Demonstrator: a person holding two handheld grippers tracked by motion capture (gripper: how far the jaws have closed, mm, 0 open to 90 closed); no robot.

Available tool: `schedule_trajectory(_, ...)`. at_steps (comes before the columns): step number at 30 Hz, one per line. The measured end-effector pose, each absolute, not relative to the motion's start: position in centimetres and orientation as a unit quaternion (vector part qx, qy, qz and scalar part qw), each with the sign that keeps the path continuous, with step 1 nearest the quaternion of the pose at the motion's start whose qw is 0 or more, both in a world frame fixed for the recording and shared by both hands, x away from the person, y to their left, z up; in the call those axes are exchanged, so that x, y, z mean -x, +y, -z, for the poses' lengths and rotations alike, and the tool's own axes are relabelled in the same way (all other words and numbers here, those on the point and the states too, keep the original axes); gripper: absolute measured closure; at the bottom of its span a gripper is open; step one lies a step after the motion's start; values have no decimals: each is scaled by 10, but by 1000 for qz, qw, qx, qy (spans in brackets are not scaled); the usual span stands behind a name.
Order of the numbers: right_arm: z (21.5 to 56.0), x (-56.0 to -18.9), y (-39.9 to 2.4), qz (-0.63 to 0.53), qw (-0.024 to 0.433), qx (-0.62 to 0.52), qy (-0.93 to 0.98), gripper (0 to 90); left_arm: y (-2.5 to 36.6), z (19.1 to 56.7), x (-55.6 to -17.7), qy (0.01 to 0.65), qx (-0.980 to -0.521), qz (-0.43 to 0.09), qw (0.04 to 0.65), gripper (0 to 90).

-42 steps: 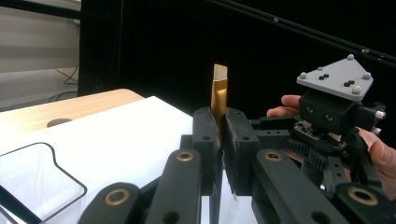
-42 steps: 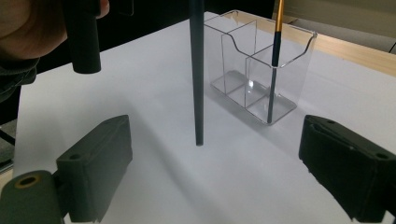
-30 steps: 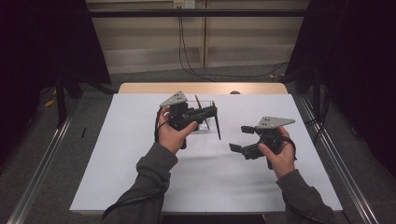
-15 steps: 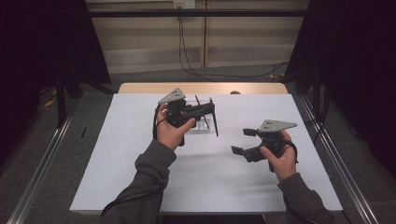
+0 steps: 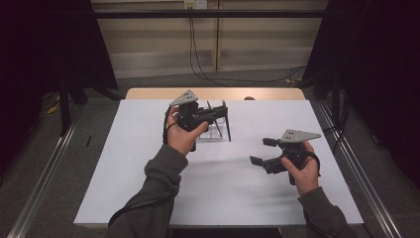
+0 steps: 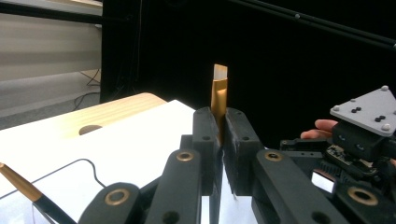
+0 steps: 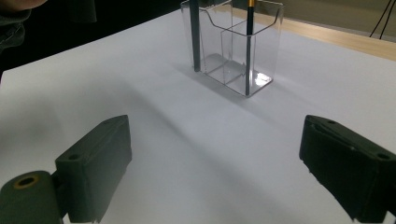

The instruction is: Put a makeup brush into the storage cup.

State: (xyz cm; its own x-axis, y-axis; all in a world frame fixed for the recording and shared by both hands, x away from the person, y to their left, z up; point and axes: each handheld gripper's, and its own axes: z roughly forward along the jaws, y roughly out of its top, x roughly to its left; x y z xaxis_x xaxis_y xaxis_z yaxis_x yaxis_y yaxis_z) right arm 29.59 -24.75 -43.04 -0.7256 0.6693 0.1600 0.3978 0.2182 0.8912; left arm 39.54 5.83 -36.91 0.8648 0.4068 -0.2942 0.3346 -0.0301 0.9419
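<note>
My left gripper (image 5: 222, 111) is shut on a slim black pen (image 5: 228, 128) that hangs upright from its jaws. In the left gripper view (image 6: 223, 140) the pen's gold upper part with a pale tip (image 6: 219, 88) sticks up between the pads. The pen's lower end reaches the clear plastic holder (image 5: 216, 133) at its front right corner. The holder (image 7: 261, 42) has two compartments, and two dark pens (image 7: 194, 37) (image 7: 248, 51) stand in it. My right gripper (image 5: 261, 151) is open above the white table, to the right of the holder; nothing lies between its jaws (image 7: 215, 154).
The white sheet (image 5: 148, 163) covers the table, with a wooden strip (image 5: 218, 93) along the far edge. Metal rails (image 5: 366, 173) run along both sides. Cables hang over the floor behind. The right gripper's grey plate (image 6: 369, 109) shows at the right of the left gripper view.
The left gripper and its pen have risen very slightly over the holder. The right hand has drifted a little to the right, jaws still open.
</note>
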Motion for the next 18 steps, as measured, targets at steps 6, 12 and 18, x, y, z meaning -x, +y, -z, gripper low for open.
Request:
schedule_trajectory(6,431,-295,-249,-519,132,-346,770,91,59,367,-401,256,-720,-36,644,840)
schedule_trajectory(12,432,-295,-249,-519,133,-346,770,91,62,363,-405,262,-715,-44,647,840)
schedule_trajectory(18,433,-295,-249,-518,133,-344,772,91,66,359,-409,264,-713,-47,648,840)
